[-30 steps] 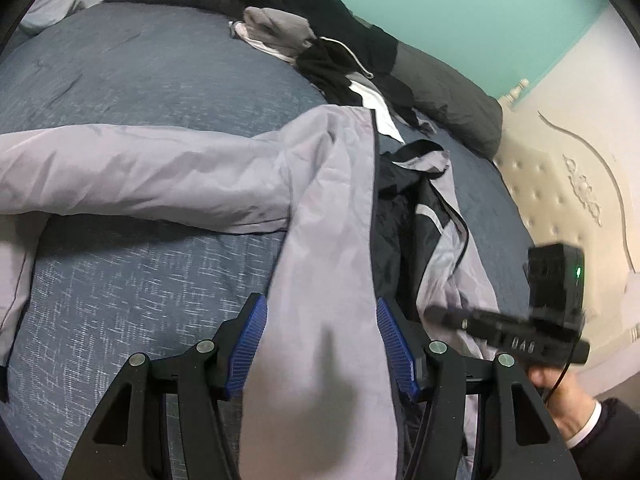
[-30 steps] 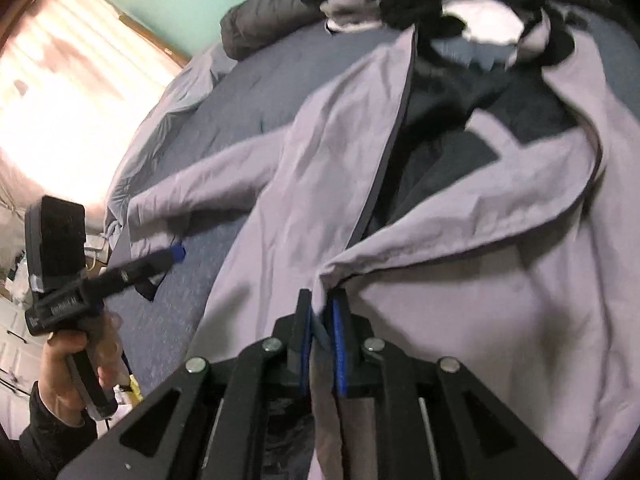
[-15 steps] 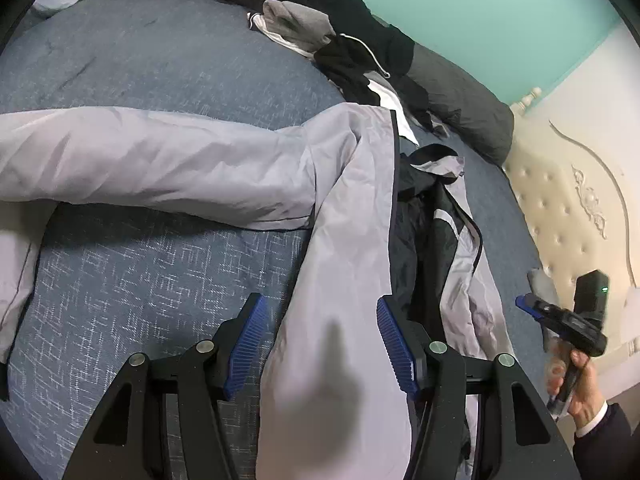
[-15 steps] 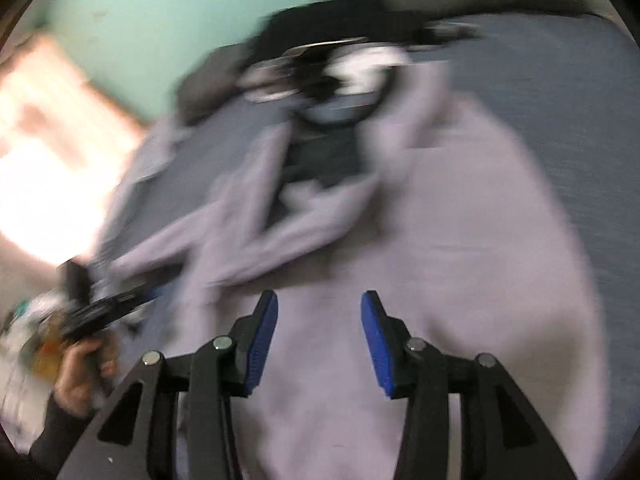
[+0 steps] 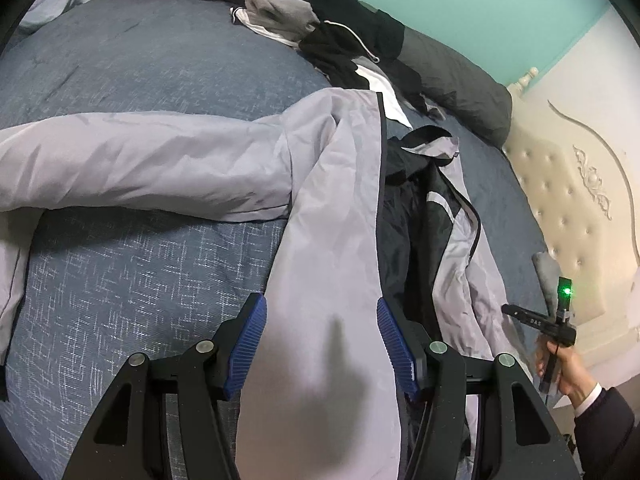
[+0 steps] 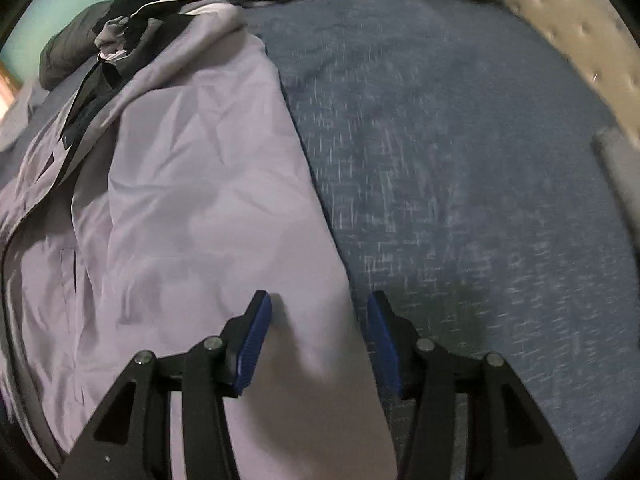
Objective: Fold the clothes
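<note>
Lying spread on the blue bed cover (image 5: 132,280), the pale grey jacket (image 5: 328,240) ran up between the blue pads of the left tool (image 5: 320,338), whose jaws stood apart with the front panel between them but not pinched. Its long axis led away from that tool toward the pile of dark clothes (image 5: 340,40) at the far side of the bed, and one sleeve stretched off crosswise to the left. The front lay open — black lining showed along the dark zip edge. In the right wrist view the jacket's outer edge passed between the pads of the right tool (image 6: 320,338); its jaws had just been opening and pressed on nothing, one pad over grey cloth, the other over bare cover. The fabric looked thin, smooth and creased. In the left view the right tool appeared low at the right, held in a hand (image 5: 560,364) near the cream tufted headboard (image 5: 568,208).
</note>
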Motion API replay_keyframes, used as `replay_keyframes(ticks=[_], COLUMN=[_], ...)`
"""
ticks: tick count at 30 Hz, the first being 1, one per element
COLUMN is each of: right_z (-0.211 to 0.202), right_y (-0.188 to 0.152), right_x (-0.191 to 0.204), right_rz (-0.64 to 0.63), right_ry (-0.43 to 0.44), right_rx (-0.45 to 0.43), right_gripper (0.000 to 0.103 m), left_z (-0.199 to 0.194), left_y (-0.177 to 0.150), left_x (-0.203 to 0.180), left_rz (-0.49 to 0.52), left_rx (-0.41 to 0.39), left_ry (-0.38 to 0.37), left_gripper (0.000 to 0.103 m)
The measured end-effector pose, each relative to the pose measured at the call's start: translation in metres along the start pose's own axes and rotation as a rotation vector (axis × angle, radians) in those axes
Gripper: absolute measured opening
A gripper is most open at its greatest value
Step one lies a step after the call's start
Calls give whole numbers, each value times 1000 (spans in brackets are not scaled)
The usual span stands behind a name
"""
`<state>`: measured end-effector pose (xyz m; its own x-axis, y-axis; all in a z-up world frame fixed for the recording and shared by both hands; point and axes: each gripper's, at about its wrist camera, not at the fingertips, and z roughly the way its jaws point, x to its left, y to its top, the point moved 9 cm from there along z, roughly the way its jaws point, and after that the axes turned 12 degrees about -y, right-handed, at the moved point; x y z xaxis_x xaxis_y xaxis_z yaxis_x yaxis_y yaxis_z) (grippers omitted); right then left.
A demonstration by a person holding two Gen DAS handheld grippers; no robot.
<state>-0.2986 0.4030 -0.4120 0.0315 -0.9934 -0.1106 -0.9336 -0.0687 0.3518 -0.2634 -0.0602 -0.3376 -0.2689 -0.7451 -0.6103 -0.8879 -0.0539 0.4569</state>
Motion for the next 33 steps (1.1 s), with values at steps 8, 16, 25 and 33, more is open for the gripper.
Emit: replay_keyframes(ticks=[8, 16, 25, 33], right_z=[-1, -59, -93, -66], right_y=[-13, 15, 75, 81], right_x=[-7, -53, -127, -153], right_rz=[-7, 31, 96, 177], right_ry=[77, 0, -207, -289], right_rx=[-5, -182, -242, -180], right_gripper=[4, 1, 1, 2], left_z=[6, 5, 4, 1], left_y=[-2, -2, -1, -1], left_x=[-1, -1, -2, 5], left_rz=[-1, 1, 8, 14], left_rx=[13, 14, 14, 27], left_ry=[9, 15, 26, 51], left_gripper=[62, 62, 62, 62])
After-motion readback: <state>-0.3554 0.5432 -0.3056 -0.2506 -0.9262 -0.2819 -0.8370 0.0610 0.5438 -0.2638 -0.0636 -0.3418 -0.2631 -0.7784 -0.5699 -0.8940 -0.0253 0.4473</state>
